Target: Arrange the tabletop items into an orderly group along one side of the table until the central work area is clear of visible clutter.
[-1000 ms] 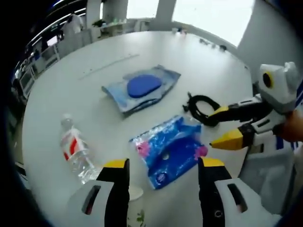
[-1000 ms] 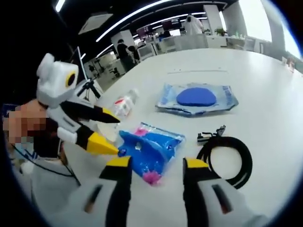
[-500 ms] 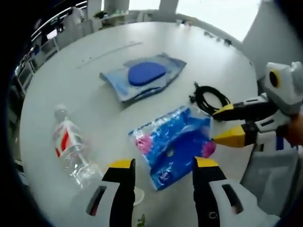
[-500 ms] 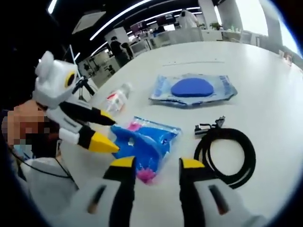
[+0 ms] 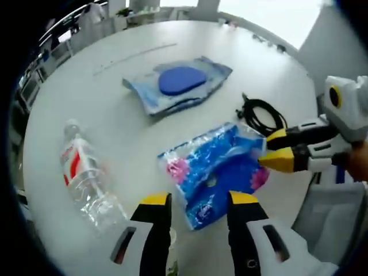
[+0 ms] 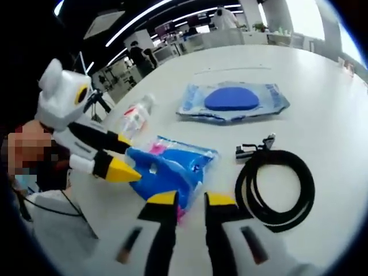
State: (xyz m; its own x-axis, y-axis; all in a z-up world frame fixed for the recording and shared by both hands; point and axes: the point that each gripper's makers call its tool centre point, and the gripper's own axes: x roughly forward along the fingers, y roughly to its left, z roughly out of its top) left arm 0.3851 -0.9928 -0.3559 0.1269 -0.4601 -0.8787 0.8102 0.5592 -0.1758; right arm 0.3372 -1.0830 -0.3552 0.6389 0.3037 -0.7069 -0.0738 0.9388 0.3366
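Observation:
A blue plastic bag (image 5: 213,172) with pink items inside lies flat on the white table (image 5: 126,126). My left gripper (image 5: 198,201) hovers open over the bag's near end, its jaws a bag's width apart. From the right comes my right gripper (image 5: 276,149), its yellow tips partly narrowed around the bag's far edge. In the right gripper view, the bag (image 6: 167,172) has its pink corner between the jaws of the right gripper (image 6: 191,201), which still show a gap. The left gripper (image 6: 122,156) stands open over the bag's other end.
A clear water bottle (image 5: 80,172) lies on its side left of the bag. A pale pouch with a blue oval (image 5: 178,83) lies farther out. A coiled black cable (image 6: 276,187) sits beside the bag. The table's edge runs close behind both grippers.
Both grippers have narrowed their jaws, the right one more. The right gripper has moved in until the bag's pink corner sits between its jaws. The bag has barely shifted.

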